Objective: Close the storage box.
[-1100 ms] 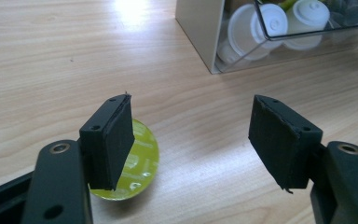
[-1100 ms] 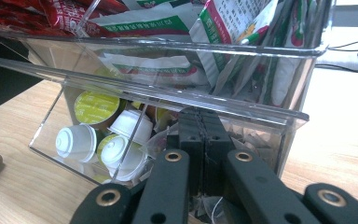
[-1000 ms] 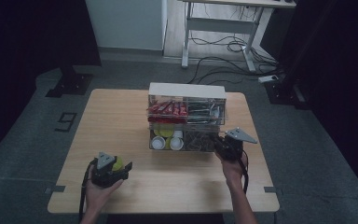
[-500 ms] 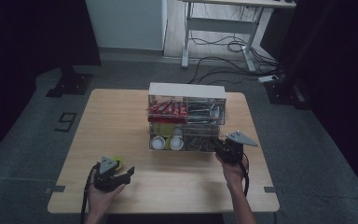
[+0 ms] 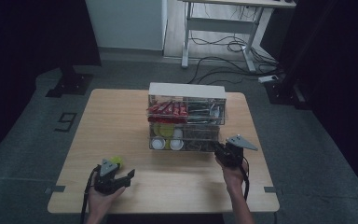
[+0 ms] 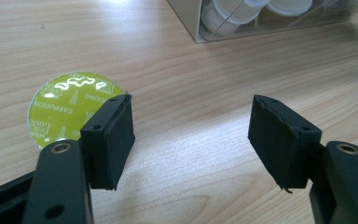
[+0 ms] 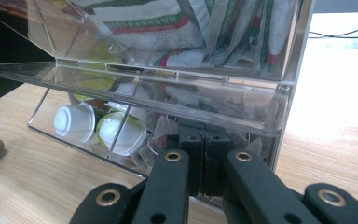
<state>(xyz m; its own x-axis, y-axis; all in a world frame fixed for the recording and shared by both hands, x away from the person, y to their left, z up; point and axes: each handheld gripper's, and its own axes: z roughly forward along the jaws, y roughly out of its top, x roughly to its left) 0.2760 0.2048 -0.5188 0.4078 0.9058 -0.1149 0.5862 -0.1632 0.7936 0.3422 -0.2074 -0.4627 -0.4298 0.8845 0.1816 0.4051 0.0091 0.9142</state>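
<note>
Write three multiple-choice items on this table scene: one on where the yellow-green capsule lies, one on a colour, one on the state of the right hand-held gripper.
1. Where does the yellow-green coffee capsule lie?
A. Inside the clear organizer
B. On the bare tabletop beside the left hand-held gripper
C. Between the right hand-held gripper's jaws

2. What colour are the packets in the upper left compartment of the clear acrylic organizer?
A. Red
B. Blue
C. Black

3. How do the jaws of the right hand-held gripper stand?
A. Wide apart
B. Closed together, at the organizer's lower front
C. Clamped on a white capsule

Answers:
1 B, the capsule rests on the wooden table, just outside the open jaws of the left hand-held gripper.
2 A, the high view shows them red.
3 B, the right gripper view shows the pads meeting with no gap.
</note>
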